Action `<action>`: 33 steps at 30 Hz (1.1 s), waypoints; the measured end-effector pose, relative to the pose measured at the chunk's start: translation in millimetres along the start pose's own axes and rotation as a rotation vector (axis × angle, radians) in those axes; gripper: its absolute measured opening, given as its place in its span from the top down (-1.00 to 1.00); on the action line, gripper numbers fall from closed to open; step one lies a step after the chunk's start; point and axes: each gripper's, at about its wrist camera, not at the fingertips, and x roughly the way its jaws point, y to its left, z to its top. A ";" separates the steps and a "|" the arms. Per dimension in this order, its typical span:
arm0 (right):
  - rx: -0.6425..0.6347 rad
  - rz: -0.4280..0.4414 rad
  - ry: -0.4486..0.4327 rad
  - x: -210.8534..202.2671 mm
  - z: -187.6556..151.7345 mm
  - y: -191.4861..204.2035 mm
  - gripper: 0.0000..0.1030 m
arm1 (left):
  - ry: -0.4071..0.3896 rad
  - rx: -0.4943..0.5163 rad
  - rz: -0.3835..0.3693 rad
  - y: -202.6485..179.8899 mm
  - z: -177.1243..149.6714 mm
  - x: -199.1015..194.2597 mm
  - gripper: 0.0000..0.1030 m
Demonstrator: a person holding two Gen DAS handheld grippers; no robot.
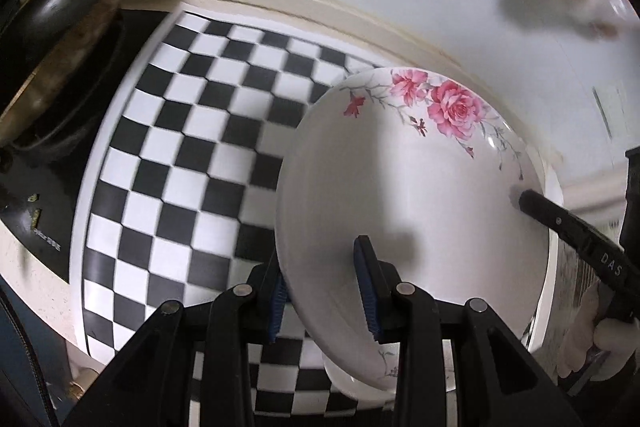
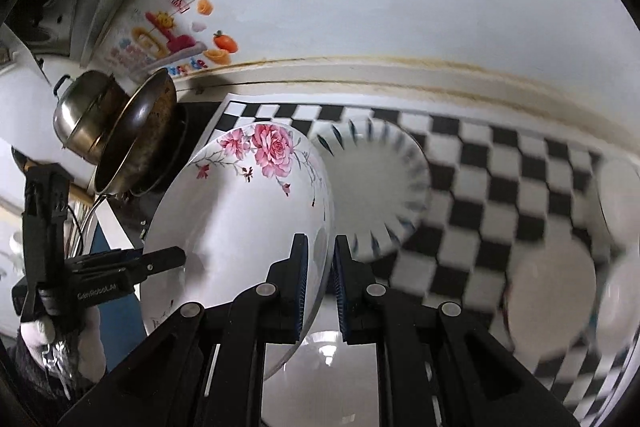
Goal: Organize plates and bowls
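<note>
Left wrist view
Left gripper (image 1: 326,291): fingers pinch the near rim of the rose plate (image 1: 412,195), tilted above the checkered mat (image 1: 192,131).

Right wrist view
Right gripper (image 2: 320,283): fingers clamp the opposite rim.
Ahead, right: blue-striped plate (image 2: 372,187).
Ahead, left: wok (image 2: 136,135).

Rose-print plate (image 1: 416,187) tilted over checkered mat (image 1: 192,147), left gripper (image 1: 324,291) pads clamped on its near rim, right gripper (image 1: 528,203) on far rim (tip only), dark pan (image 1: 60,27) past mat's left edge
</note>
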 end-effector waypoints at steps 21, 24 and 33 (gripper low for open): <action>0.288 -0.083 0.093 6.0 -192.4 -62.9 0.72 | 0.231 0.280 0.089 -51.8 -85.0 73.4 0.43; 0.302 -0.086 0.103 9.0 -200.0 -67.2 0.72 | 0.246 0.291 0.099 -53.5 -87.6 79.3 0.44; 0.318 -0.099 0.135 14.5 -202.1 -73.6 0.73 | 0.261 0.311 0.131 -59.6 -95.4 95.5 0.44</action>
